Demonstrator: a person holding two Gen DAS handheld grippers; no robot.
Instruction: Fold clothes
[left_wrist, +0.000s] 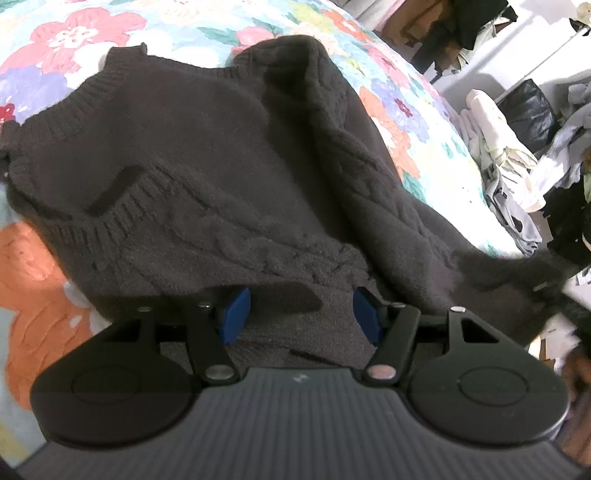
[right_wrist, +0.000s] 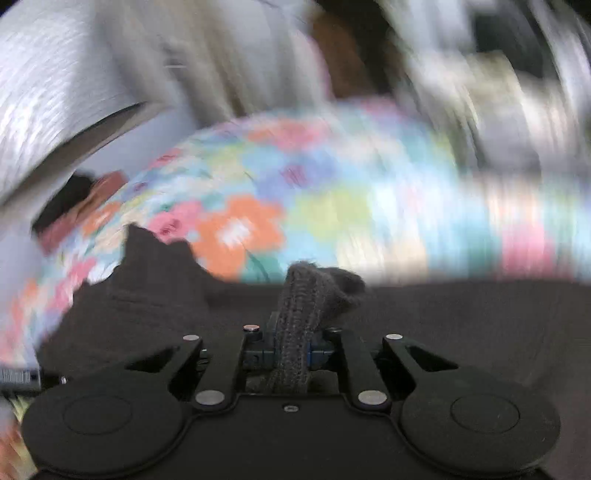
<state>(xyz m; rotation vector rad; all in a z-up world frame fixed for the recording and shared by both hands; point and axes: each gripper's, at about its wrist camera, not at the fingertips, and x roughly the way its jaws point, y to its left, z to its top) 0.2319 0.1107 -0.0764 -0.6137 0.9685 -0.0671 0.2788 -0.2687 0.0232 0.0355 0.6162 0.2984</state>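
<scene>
Floral bedspread (left_wrist: 388, 96), quilted and bright, carries a dark cable-knit sweater (left_wrist: 207, 155) with ribbed hem and cuffs, loosely bunched; heaped clothes (left_wrist: 506, 173) lie beyond the bed's edge; the left gripper (left_wrist: 301, 314) hovers at the sweater's near edge, blue pads wide apart, knit lying between them untouched. Right view, heavily blurred: the right gripper (right_wrist: 291, 349) is clamped on a ribbed strip of the sweater (right_wrist: 306, 295), which stands up between the jaws, a grip the left view does not clearly show.

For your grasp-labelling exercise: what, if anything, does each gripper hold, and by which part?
The right gripper is shut on a bunched ribbed edge of the dark sweater. The left gripper is open over the sweater, holding nothing.
</scene>
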